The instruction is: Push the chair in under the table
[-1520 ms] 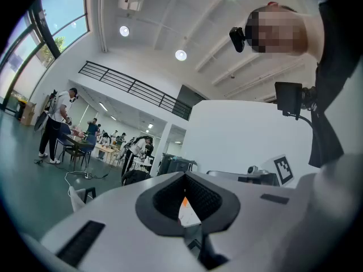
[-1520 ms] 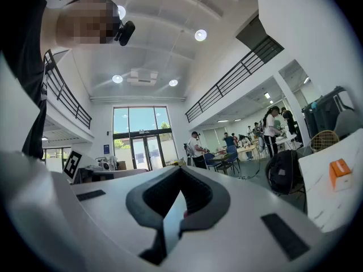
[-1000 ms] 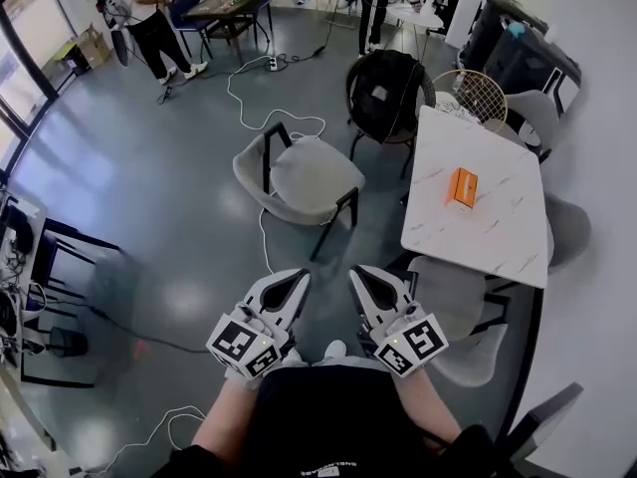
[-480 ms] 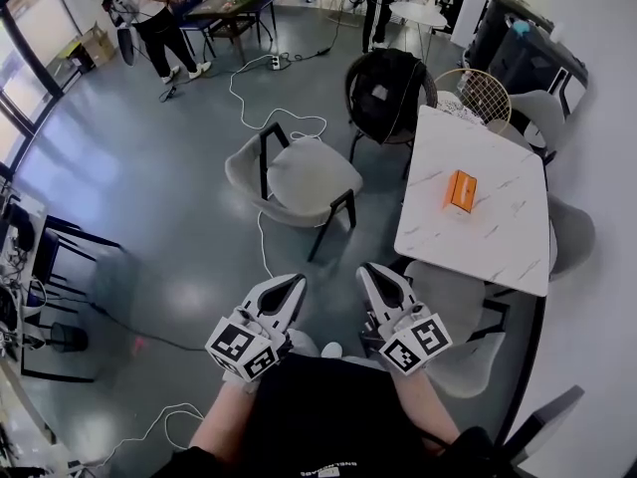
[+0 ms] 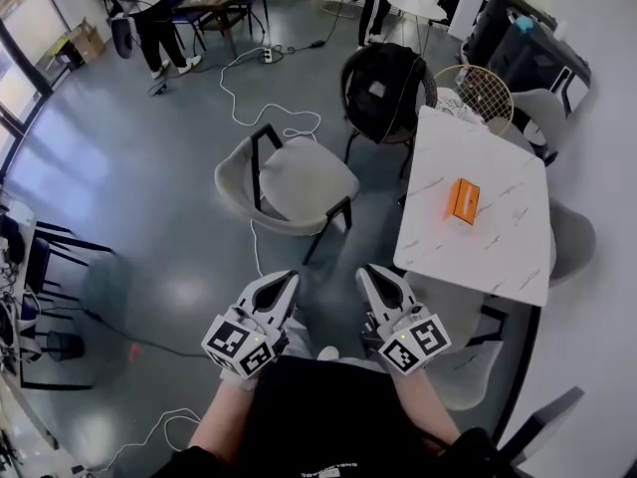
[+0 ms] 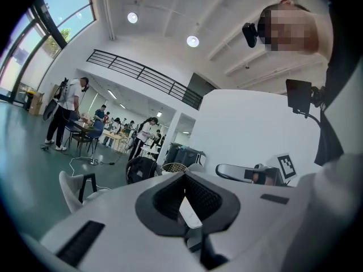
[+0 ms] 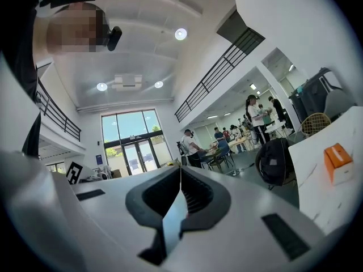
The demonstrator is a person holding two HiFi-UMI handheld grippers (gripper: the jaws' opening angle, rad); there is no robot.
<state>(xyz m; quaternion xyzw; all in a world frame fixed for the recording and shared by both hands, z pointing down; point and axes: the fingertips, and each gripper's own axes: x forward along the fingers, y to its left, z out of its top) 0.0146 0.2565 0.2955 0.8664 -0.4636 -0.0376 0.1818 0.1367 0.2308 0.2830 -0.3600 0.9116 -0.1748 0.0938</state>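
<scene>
Head view: chair (image 5: 299, 182) apart from surface (image 5: 498, 252); gripper views alone show left gripper (image 6: 185, 180), right gripper (image 7: 180, 174) closed, seemingly empty.

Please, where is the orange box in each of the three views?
Head view: the orange box lies on the white table, right of centre.
Left gripper view: not in it.
Right gripper view: at the right edge, on the table.
Shared landmark: the black chair, in all three.

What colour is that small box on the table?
Orange box on the white table; clearest in the head view.
</scene>
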